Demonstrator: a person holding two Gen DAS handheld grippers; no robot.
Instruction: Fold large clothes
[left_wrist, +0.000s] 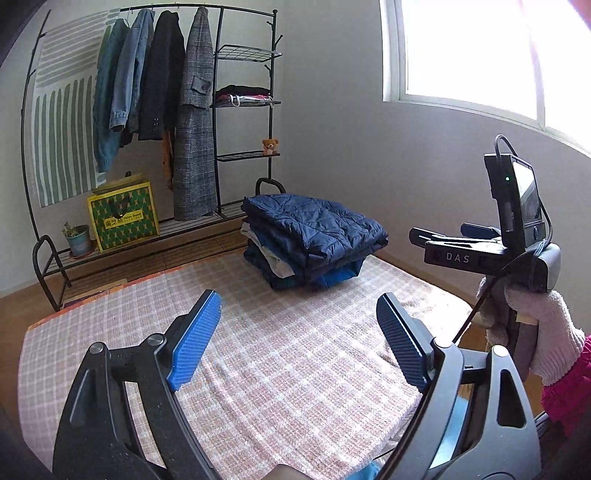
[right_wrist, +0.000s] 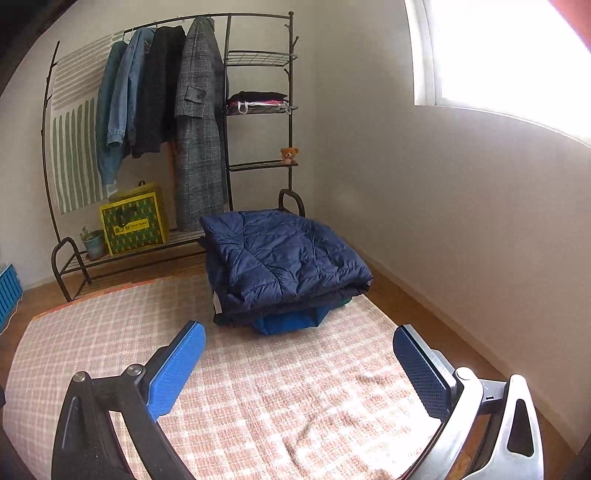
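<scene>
A folded navy quilted jacket (left_wrist: 314, 227) lies on top of a stack of folded clothes at the far end of the pink checked table cloth (left_wrist: 280, 354); it also shows in the right wrist view (right_wrist: 284, 254). My left gripper (left_wrist: 299, 306) is open and empty, hovering over the cloth well short of the stack. My right gripper (right_wrist: 299, 336) is open and empty, just in front of the stack. In the left wrist view the right gripper (left_wrist: 436, 236) shows from the side, held by a gloved hand (left_wrist: 543, 332) at the table's right edge.
A black clothes rack (left_wrist: 218, 110) with hanging coats (left_wrist: 195, 122) and wire shelves stands against the far wall. A green and yellow box (left_wrist: 123, 216) and a small plant pot (left_wrist: 79, 240) sit on its base. A bright window (left_wrist: 480, 51) is at the right.
</scene>
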